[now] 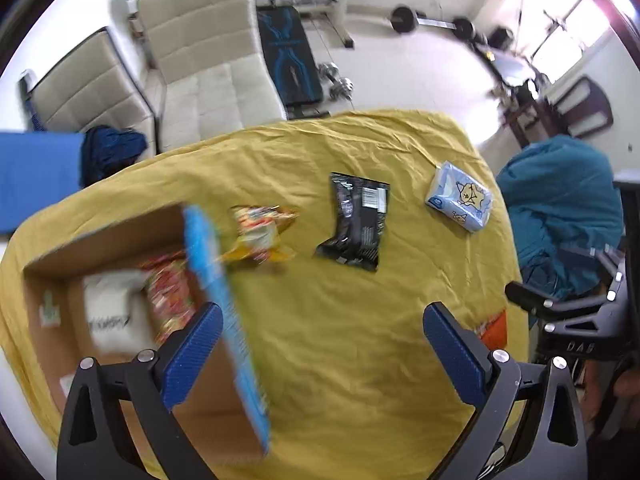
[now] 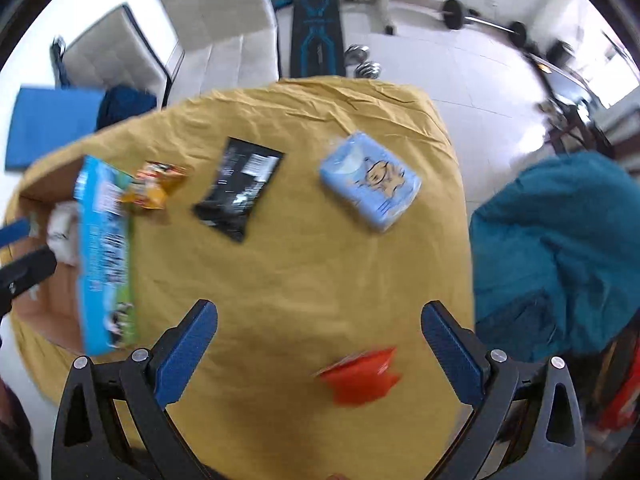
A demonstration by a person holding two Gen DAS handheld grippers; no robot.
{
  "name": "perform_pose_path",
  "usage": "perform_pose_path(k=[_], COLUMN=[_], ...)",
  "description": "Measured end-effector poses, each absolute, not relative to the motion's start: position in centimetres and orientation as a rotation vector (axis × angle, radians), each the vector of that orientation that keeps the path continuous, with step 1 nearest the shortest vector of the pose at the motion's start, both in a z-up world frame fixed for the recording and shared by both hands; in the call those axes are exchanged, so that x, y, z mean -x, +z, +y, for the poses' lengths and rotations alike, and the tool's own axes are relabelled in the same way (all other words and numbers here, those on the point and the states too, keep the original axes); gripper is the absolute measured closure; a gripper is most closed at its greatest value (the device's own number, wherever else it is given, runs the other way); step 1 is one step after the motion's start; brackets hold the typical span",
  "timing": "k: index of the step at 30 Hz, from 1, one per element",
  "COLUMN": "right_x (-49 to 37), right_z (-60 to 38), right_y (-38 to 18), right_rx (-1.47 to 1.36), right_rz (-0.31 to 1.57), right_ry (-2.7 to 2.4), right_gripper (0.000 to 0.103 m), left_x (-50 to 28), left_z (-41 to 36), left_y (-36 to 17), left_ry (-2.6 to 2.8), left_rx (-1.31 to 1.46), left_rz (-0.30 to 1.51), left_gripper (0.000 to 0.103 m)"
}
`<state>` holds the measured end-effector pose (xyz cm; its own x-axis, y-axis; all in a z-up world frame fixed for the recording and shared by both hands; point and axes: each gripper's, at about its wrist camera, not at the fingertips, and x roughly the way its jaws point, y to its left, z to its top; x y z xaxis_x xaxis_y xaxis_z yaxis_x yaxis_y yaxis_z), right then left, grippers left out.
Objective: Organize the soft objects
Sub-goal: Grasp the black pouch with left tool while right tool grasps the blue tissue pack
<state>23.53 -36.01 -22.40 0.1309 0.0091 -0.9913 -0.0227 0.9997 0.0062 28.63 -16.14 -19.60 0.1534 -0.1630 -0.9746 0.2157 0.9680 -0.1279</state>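
Beside cardboard box (image 1: 120,236), yellow snack bag (image 1: 262,234), black pouch (image 1: 354,222), tissue pack (image 1: 460,196) were seen; left gripper (image 1: 322,322), right gripper (image 2: 320,324) were spread, empty.

Beige sofa (image 1: 208,52), barbell (image 1: 434,22) and dumbbells (image 1: 340,80) behind the table.

On the table (image 1: 360,360), the box (image 1: 100,248) sits left, then snack bag (image 1: 260,232), pouch (image 1: 356,220), tissue pack (image 1: 460,200) rightward.

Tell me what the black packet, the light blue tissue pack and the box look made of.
Black packet: glossy plastic film, probably; crimped ends, sheen.
Light blue tissue pack: thin soft plastic wrap, printed cartoon, rounded corners.
Box: matte brown cardboard, plain raw walls.
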Motion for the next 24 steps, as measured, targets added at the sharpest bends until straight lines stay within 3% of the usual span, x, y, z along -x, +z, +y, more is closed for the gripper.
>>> perform_pose_path(k=[13,19,20,22,24], right_x=[-35.2,-38.3,-38.6,-39.4,-39.9], right_z=[-38.7,-39.2,-39.3,-39.8,-40.5], right_y=[-35.1,-38.4,-38.6,-39.1,-39.3], right_rx=[0.463,0.447,0.431,0.369,0.301], right_rz=[1.618,1.699,1.705,1.727,1.747], right_ry=[0.247,0.291,0.29,0.295,0.28], right_gripper=[0.0,0.0,0.002,0.016,0.02], left_x=[-36.4,-37.5,-37.6,-37.7,-37.8], left_z=[-21.9,-23.2,-23.4,-23.9,-24.2], left_y=[-31.4,-34.7,-35.2,-36.1,-36.5], left_ry=[-0.263,-0.296,-0.299,-0.306,-0.316], left_rx=[-0.12,-0.112,-0.107,-0.108,-0.113], left_rz=[1.604,1.681,1.697,1.711,1.712], left_gripper=[0.0,0.0,0.0,0.0,0.002])
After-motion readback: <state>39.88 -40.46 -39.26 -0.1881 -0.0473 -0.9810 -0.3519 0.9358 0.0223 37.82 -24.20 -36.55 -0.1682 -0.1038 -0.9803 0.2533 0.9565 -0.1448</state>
